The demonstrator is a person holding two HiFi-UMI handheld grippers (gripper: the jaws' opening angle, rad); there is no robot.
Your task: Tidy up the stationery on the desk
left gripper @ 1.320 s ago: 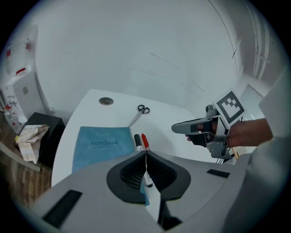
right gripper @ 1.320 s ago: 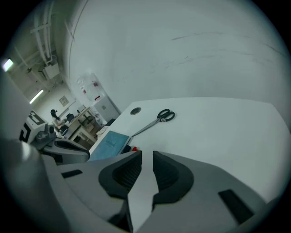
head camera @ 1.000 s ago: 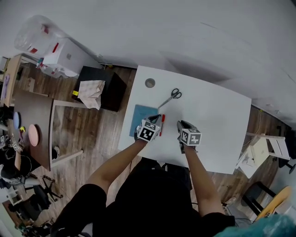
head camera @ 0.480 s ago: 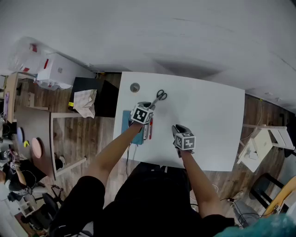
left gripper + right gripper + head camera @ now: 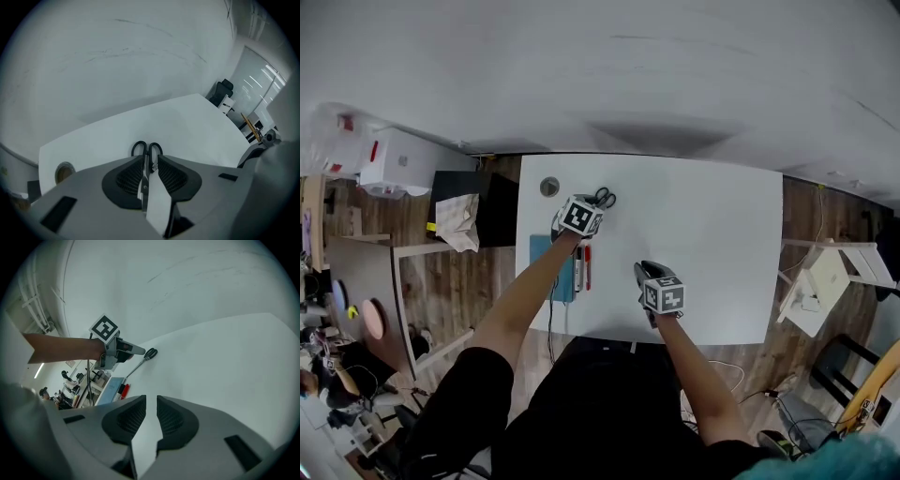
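Observation:
Black-handled scissors [image 5: 146, 149] lie on the white desk [image 5: 712, 234] near its far left part. My left gripper [image 5: 150, 161] is shut on their blades, and the handles stick out past the fingertips. In the head view the left gripper [image 5: 586, 208] sits just left of the scissors' handles [image 5: 603, 198]. A blue notebook [image 5: 546, 267] lies at the desk's left edge, with a dark pen [image 5: 578, 270] and a red pen [image 5: 587, 265] beside it. My right gripper [image 5: 645, 272] hovers over the near middle of the desk, jaws nearly together and holding nothing [image 5: 151, 404].
A roll of tape [image 5: 549, 187] sits at the desk's far left corner, left of the scissors. A black box [image 5: 483, 202] and cartons stand on the floor to the left. A white chair [image 5: 830, 281] stands off the right edge.
My left gripper has moved away from the pens by the notebook, forward to the scissors, and closed on them. The right gripper stayed over the near middle of the desk.

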